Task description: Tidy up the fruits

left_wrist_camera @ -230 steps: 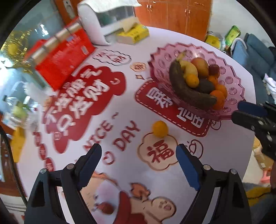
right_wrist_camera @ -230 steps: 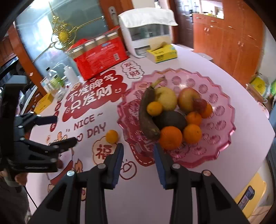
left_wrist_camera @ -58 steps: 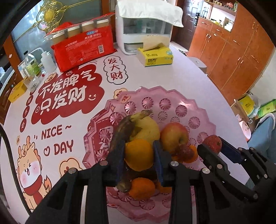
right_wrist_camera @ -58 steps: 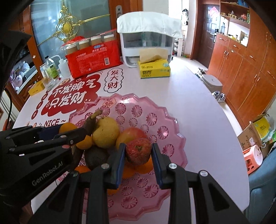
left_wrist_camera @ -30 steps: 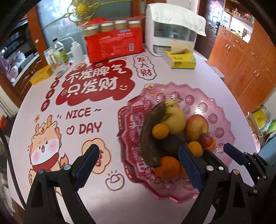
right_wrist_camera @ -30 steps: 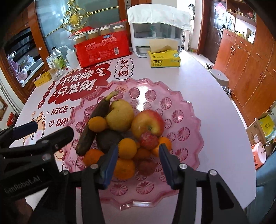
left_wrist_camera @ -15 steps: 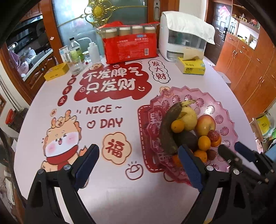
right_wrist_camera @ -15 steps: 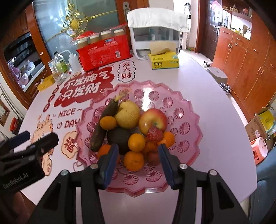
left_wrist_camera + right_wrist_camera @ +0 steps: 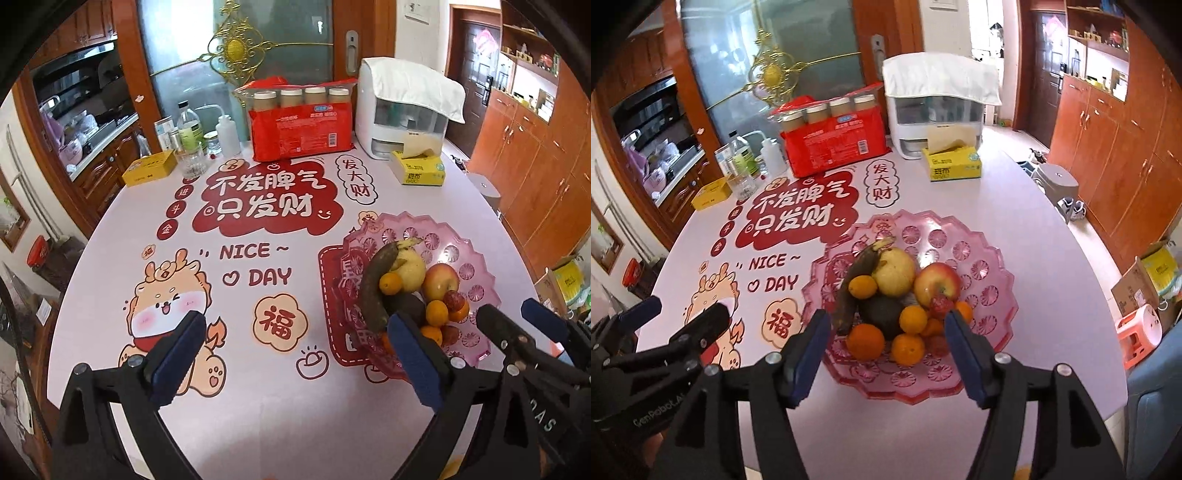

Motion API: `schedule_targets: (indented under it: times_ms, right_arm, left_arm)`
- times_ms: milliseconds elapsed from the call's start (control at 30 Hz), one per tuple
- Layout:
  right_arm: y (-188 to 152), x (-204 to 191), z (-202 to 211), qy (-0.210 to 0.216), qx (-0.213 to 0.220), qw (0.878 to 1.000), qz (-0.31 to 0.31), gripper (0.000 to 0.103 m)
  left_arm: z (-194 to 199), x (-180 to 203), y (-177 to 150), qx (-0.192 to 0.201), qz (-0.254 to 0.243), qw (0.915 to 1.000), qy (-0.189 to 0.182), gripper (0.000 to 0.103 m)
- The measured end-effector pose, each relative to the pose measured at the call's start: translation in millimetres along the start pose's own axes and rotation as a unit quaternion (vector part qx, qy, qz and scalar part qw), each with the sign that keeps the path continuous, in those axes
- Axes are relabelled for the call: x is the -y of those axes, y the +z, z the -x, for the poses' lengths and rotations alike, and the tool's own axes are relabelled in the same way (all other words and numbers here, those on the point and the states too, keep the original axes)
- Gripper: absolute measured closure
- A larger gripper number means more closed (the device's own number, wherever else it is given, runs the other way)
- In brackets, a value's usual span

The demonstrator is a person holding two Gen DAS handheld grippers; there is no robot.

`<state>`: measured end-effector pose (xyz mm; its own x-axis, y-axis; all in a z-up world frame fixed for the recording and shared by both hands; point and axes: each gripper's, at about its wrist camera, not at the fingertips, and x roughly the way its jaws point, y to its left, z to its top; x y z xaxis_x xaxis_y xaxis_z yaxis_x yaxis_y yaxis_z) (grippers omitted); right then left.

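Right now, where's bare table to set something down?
Free: the printed cloth left of the pink tray, around the dragon print, and the near table edge. Crowded: the far edge, with bottles, red pack and tissue box.

Translucent pink plastic fruit bowl (image 9: 993, 295) with moulded flower facets; glossy printed tablecloth (image 9: 110, 236); shiny red plastic-wrapped bottle pack (image 9: 301, 134); polished wooden cabinets (image 9: 1115, 155) at right.

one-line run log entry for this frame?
left gripper: opening, empty | right gripper: opening, empty | fruits: piled in pink bowl | table: no loose fruit
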<state>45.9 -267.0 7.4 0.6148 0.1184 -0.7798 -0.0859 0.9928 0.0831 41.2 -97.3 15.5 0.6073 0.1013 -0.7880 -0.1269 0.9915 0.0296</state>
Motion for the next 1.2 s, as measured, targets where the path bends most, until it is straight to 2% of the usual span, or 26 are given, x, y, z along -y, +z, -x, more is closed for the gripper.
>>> schedule_targets:
  times_ms: [367, 1200]
  right_arm:
    - [-6.8, -6.0, 3.4, -0.007, -0.011, 1.000, -0.001, 0.038]
    - [-10.4, -8.5, -3.1, -0.023, -0.026, 0.999, 0.005, 0.038]
  left_arm:
    - [-2.1, -7.0, -10.6, -0.025, 0.011, 0.9996, -0.011, 0.005]
    - [-9.9, -6.9, -13.7, -0.038, 0.003, 0.9992, -0.011, 0.005]
